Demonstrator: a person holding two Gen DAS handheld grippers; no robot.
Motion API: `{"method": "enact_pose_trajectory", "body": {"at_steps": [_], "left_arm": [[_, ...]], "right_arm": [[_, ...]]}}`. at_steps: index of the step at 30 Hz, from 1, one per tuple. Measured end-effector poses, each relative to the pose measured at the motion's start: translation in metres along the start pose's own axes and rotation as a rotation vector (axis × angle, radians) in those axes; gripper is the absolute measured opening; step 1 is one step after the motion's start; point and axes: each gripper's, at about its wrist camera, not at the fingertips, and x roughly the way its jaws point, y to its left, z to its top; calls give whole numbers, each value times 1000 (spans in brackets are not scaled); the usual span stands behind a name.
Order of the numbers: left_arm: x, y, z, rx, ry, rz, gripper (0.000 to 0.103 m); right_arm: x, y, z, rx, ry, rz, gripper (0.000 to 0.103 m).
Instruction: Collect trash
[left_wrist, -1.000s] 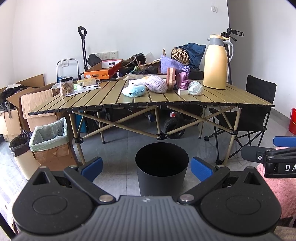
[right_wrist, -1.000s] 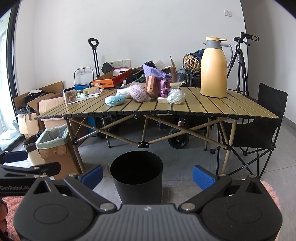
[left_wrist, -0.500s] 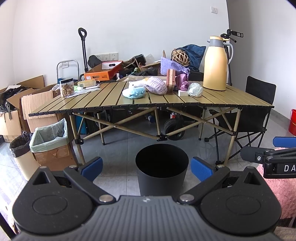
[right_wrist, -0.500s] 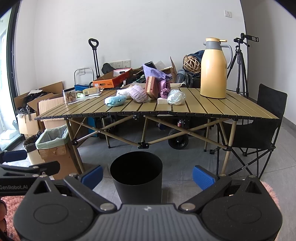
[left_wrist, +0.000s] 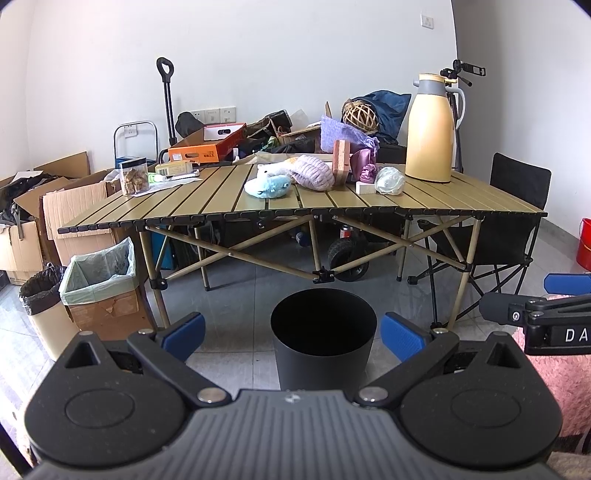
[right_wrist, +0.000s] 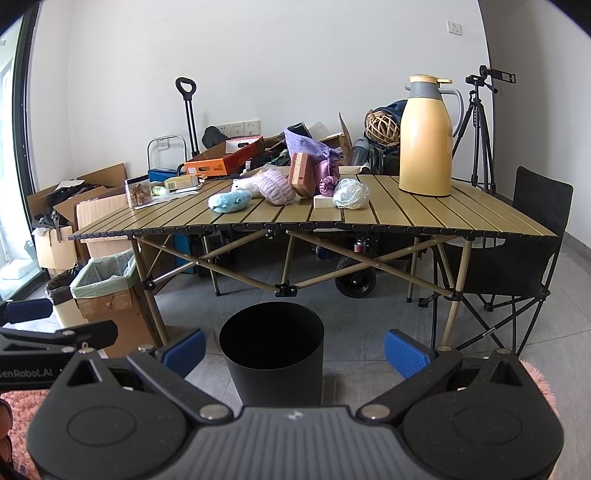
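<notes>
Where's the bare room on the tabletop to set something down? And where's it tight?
The table has three bare patches: the right end, in front of and beside the yellow jug; the front strip along the near edge; and the front-left corner, ahead of the snack jar. It is crowded in the middle: blue plush, knitted bundle, sponge block and crumpled bag sit close together.

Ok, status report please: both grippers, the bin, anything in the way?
Left gripper open, empty. Right gripper open, empty. Black bin on the floor before the table, upright; inside too dark to tell. Nothing between grippers and bin.
</notes>
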Motion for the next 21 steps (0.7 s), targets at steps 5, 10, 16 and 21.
{"method": "enact_pose_trajectory", "body": {"at_steps": [5, 10, 16, 21], "left_arm": [[0, 0, -1, 1, -1, 0, 103], [0, 0, -1, 1, -1, 1, 103], [-1, 1, 1, 7, -3, -3, 103], [4, 2, 10, 12, -8, 2, 103]], "right_arm": [[0, 0, 0, -1, 2, 1, 103], [0, -1, 4, -3, 2, 4, 103], [5, -2, 3, -3, -3, 14, 103], [13, -5, 7, -1, -10, 11, 103]]}}
